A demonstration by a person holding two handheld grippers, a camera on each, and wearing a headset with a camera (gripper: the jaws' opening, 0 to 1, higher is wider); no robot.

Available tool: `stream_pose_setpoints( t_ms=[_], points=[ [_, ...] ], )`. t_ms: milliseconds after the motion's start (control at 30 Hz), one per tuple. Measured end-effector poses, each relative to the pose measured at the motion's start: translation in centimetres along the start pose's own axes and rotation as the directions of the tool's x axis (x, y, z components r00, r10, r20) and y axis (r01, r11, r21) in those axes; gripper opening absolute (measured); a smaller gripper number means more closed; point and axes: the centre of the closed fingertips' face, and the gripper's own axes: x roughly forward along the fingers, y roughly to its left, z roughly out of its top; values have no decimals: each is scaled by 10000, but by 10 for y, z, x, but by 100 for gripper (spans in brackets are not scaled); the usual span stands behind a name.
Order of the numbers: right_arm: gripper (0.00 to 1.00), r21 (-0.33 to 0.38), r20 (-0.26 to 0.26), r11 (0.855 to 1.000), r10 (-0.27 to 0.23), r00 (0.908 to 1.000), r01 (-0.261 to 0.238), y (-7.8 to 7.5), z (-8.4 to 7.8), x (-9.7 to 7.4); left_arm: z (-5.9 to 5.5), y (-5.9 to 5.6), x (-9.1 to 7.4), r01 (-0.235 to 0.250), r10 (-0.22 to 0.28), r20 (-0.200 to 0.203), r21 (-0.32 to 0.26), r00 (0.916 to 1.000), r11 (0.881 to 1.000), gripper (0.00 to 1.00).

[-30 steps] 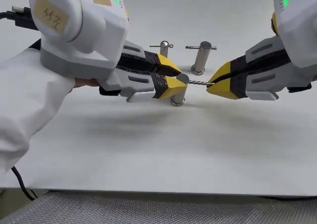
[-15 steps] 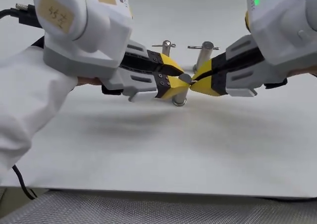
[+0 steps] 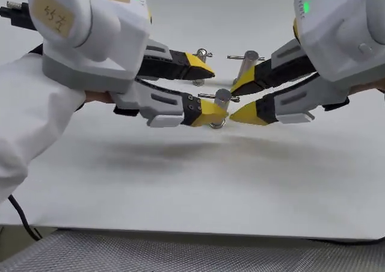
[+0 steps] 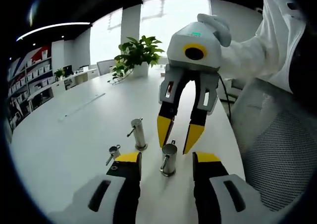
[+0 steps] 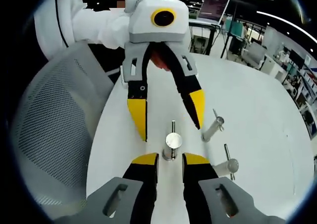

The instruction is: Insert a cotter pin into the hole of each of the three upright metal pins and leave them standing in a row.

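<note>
Head view, left tool (image 3: 220,91), right tool (image 3: 231,104) now open, cotter pin (image 3: 205,95) released

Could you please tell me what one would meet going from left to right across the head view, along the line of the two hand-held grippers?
A white sleeve → left hand-held gripper, jaws open → nearest metal pin, with a cotter pin through it → right hand-held gripper, jaws open.

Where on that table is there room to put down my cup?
The broad bare strip of table between the nearest pin and the front edge is free. It is crowded around that pin, where the left gripper and right gripper stand open on either side, and just behind, by the rear-left pin and rear-right pin.
</note>
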Motion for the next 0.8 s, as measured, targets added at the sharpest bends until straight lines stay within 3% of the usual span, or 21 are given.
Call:
stream_pose_setpoints(
  t_ms=[33,133,200,233,367,467,567,800],
  points=[
    [14,50,54,10000,9,10000,-10,0,0,-1,-4,-4,-3,174,-173,31,-280,9998,9995,44],
    [15,264,152,9997,-20,9999,16,1,1,-1,-13,-5,-9,92,-90,32,-358,10000,9993,57],
    [16,338,201,9994,-23,9998,16,2,1,-1,-22,-3,-13,-208,203,-89,-556,9998,9982,68],
    [16,375,206,9993,-7,9998,-1,3,1,0,-30,2,-15,-652,638,-188,-825,9978,9945,76],
    [16,515,159,9987,-25,9999,17,3,0,2,-44,0,-21,-762,733,-298,-1101,9969,9910,82],
    [16,646,274,9979,-57,9996,40,3,3,3,-50,3,-25,-1258,1177,-689,-1283,9907,9837,99],
    [16,748,376,9972,-57,9993,29,1,6,5,-54,0,-27,-1325,1227,-792,-1331,9893,9822,99],
    [14,745,353,9972,27,9994,-53,3,10,14,-53,-6,-31,-1367,1283,-613,-1639,9898,9770,99]
  ],
)
